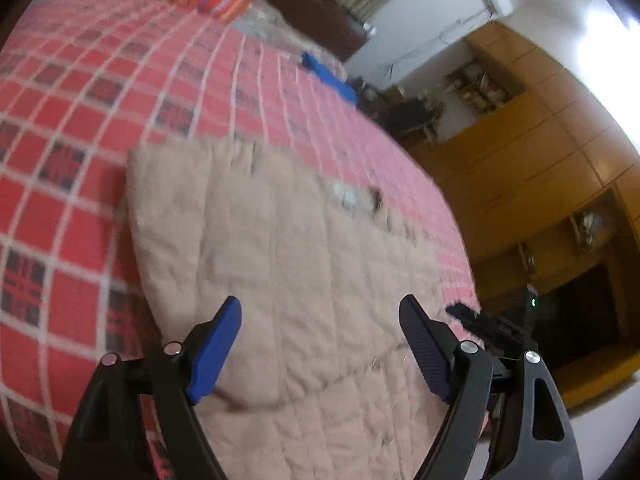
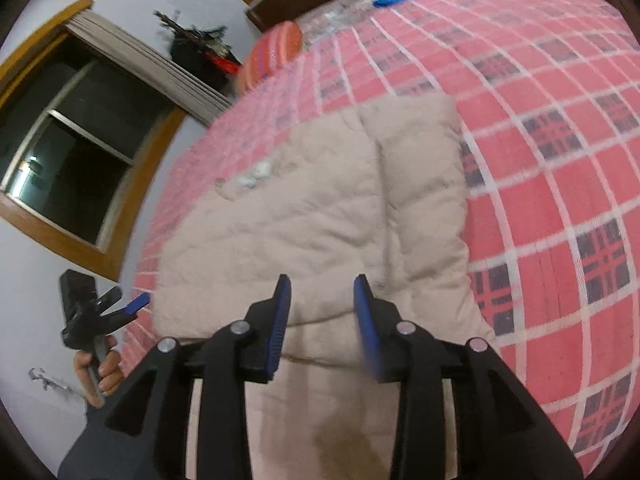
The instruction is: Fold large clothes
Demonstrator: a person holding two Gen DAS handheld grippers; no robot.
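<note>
A beige quilted padded jacket (image 1: 280, 264) lies folded on the bed's red checked cover with white grid lines (image 1: 80, 92), and in the left wrist view we see the left gripper (image 1: 320, 344) hanging above it with its blue-padded fingers spread wide and nothing between them, while the tip of the other gripper shows at the bed's right edge. In the right wrist view we find the right gripper (image 2: 322, 322) over the jacket's near edge, its fingers parted by a narrower gap and empty, with the person's hand (image 2: 100, 368) holding the left gripper beside the bed.
</note>
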